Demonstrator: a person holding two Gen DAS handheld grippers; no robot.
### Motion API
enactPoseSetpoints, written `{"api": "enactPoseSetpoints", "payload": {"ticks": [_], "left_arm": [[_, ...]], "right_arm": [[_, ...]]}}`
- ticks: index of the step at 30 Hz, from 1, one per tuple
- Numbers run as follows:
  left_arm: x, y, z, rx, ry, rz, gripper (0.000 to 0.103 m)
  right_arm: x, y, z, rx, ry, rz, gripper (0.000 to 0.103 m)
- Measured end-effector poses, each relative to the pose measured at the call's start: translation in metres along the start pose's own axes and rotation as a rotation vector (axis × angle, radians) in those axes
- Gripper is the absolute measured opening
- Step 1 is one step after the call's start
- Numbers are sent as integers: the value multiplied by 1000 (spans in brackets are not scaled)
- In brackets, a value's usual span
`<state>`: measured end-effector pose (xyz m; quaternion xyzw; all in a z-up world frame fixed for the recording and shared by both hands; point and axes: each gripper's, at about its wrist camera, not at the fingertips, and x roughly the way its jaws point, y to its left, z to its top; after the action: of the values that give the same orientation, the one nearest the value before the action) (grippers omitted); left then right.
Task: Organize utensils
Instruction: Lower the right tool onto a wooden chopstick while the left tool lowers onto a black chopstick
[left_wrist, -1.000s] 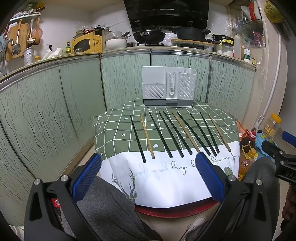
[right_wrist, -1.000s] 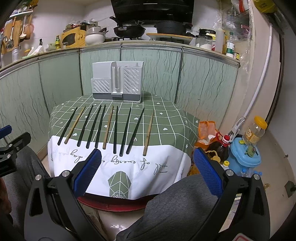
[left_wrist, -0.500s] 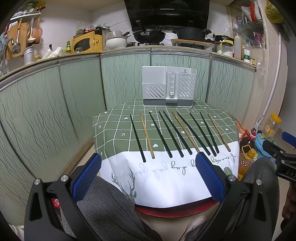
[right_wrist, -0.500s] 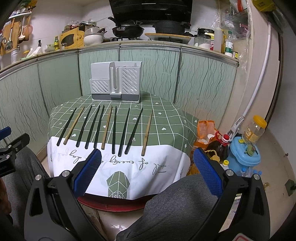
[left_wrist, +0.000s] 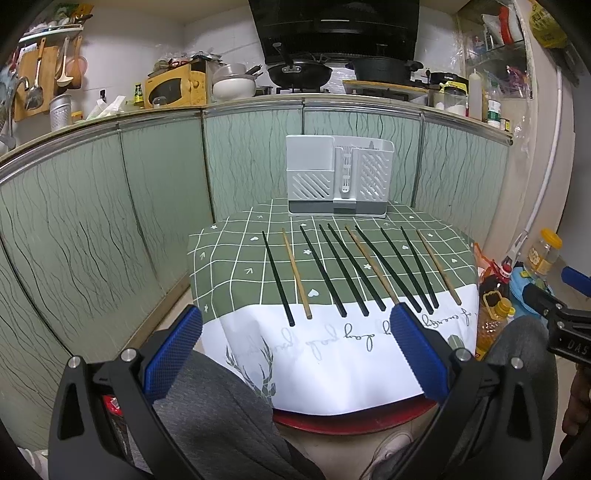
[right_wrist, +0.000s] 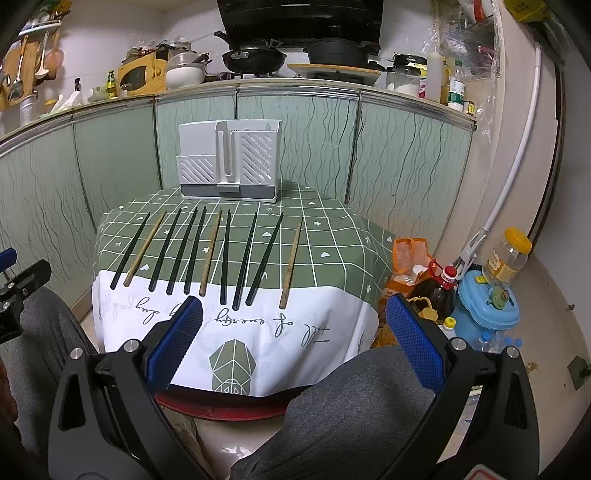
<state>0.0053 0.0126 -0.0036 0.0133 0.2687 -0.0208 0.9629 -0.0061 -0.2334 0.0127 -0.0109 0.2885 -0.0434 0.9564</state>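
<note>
From my left wrist view, the left hand-held gripper (left_wrist: 295, 339) has its jaws spread wide, holding nothing. The chopsticks (left_wrist: 354, 269) lie in a row on the bench (left_wrist: 229, 258) at twelve o'clock, the white utensil holder (left_wrist: 338, 175) beyond them.

From my right wrist view, the right hand-held gripper (right_wrist: 293, 332) gapes empty too; the chopsticks (right_wrist: 207, 251) sit at eleven o'clock, apart from it.

- Table (left_wrist: 229, 266) at centre of the left wrist view; ten chopsticks (left_wrist: 343, 271) lie on it in a side-by-side row.
- Utensil holder (left_wrist: 338, 181) stands on the table at 12 o'clock from the row, behind the far tips.
- Bottles (right_wrist: 441, 286) on the floor at 3 o'clock from the table.
- Counter (left_wrist: 258, 101) behind the holder, at 12 o'clock.
</note>
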Motion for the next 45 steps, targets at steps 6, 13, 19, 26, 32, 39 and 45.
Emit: {"api": "enactPoseSetpoints", "payload": {"ticks": [6, 13, 19, 26, 32, 39, 45], "left_arm": [[11, 6, 7, 10, 40, 6, 99], [37, 20, 17, 16, 83, 9, 99], [66, 31, 29, -7, 103, 28, 99], [101, 38, 40, -20, 120, 105, 99], [127, 46, 43, -38, 133, 91, 99], [168, 47, 33, -29, 229, 127, 99], [200, 44, 18, -28, 314, 122, 89]], "right_arm": [[4, 2, 9, -14, 17, 6, 95], [24, 6, 18, -34, 63, 14, 95], [49, 5, 31, -42, 78, -6, 95], [84, -2, 46, -36, 95, -27, 95], [115, -12, 51, -5, 112, -23, 95], [153, -20, 49, 25, 152, -16, 95], [183, -16, 45, -2, 226, -7, 95]]}}
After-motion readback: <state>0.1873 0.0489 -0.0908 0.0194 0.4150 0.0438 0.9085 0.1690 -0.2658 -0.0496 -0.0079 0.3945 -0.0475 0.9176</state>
